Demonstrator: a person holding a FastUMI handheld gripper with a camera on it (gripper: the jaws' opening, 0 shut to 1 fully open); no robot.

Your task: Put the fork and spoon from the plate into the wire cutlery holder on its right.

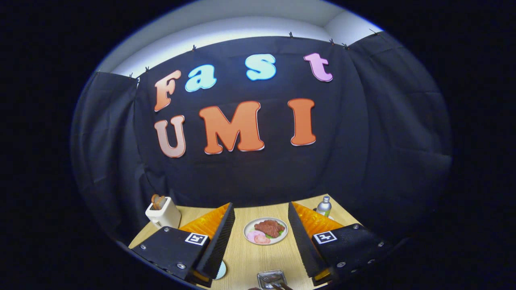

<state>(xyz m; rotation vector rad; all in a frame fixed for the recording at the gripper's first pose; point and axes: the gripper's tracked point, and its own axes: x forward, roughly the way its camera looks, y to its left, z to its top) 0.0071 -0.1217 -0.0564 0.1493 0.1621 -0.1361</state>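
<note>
My gripper (261, 207) is open, held high above the wooden table (250, 257), and nothing sits between its two black fingers (219, 237). Low down between the fingers, close to me, is the top of a shiny metal cutlery holder (272, 278). Dark handle-like ends (283, 286) poke up at its near rim, and I cannot tell what they are. To the holder's left, a sliver of a pale blue plate (221, 270) peeks out from behind the left finger; the rest is hidden.
Beyond the fingers, mid-table, a white plate (266, 230) carries meat and ham slices. A white toaster (163, 213) with bread stands at the back left. A small silver bottle (323, 206) stands at the back right by the black cloth wall.
</note>
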